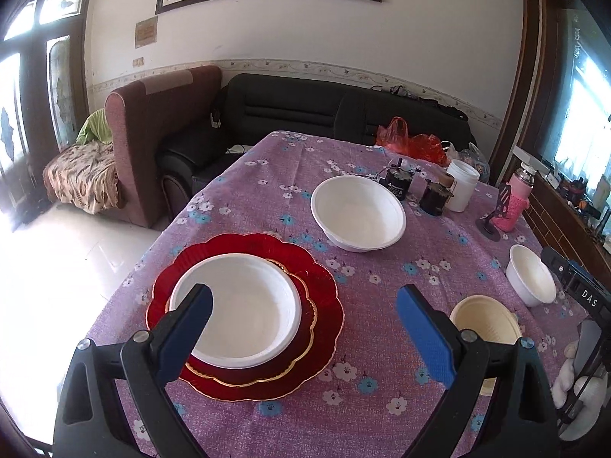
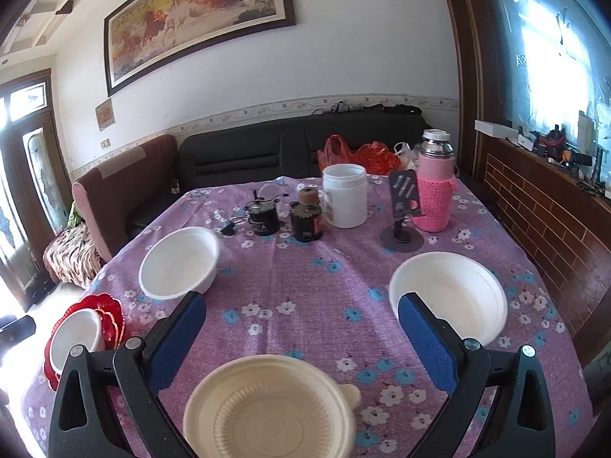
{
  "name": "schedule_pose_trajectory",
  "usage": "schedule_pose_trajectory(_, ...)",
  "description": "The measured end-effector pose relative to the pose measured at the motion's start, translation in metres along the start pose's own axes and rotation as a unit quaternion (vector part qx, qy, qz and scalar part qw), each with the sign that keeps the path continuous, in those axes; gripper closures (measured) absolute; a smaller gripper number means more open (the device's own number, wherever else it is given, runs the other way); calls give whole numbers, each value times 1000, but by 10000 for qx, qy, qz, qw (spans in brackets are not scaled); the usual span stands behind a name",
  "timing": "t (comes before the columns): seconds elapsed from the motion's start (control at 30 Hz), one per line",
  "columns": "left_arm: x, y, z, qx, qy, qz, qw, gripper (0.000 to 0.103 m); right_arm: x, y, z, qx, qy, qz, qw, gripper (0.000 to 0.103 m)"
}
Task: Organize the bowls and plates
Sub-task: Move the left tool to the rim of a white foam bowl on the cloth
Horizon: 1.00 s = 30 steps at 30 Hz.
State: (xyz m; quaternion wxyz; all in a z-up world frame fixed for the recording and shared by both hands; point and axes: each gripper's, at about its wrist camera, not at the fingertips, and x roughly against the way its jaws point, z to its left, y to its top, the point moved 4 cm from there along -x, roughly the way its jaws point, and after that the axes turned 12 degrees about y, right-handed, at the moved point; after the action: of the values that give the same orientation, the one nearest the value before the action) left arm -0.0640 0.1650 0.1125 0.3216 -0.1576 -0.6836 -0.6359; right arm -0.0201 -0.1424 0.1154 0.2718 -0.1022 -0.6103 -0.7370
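Note:
Two stacked red scalloped plates (image 1: pixel 320 297) lie at the table's left with a white bowl (image 1: pixel 244 313) on top; they also show in the right wrist view (image 2: pixel 110 316). A second white bowl (image 1: pixel 359 213) (image 2: pixel 179 263) sits mid-table. A third white bowl (image 1: pixel 530 274) (image 2: pixel 450 294) sits at the right. A cream bowl (image 1: pixel 485 324) (image 2: pixel 267 408) lies near the front. My left gripper (image 1: pixel 305 305) is open above the stack. My right gripper (image 2: pixel 301 313) is open over the cream bowl.
Purple floral tablecloth (image 2: pixel 305 274). At the back stand a white jar (image 2: pixel 343 198), two dark cans (image 2: pixel 263 217), a phone stand (image 2: pixel 401 229), a pink-sleeved flask (image 2: pixel 435 194) and red bags (image 2: pixel 359 156). Sofas (image 1: pixel 305 107) stand beyond the table's far edge.

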Motion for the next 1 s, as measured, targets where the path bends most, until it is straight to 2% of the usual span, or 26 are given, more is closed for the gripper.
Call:
schedule_pose_trajectory(0.2,-10,-11,-35,-247,-361,200,9988,6,20,-15,-66,-495,-312,182,9981,1)
schedule_pose_trajectory(0.4,-22,-30,-87,-575,-838,631,9928,6,25,-47,-98,-924,-122,662,9934,1)
schedule_pose_trajectory(0.67,-52,-63,-151,-993,-1222,1388,9777,6,2,-79,-81,-990,323,1143,9880,1)
schedule_pose_trajectory(1.0,-87,-87,-174,-1089,-1226,1841,9691,6,-30,-97,-55,-856,446,1687,9809,4)
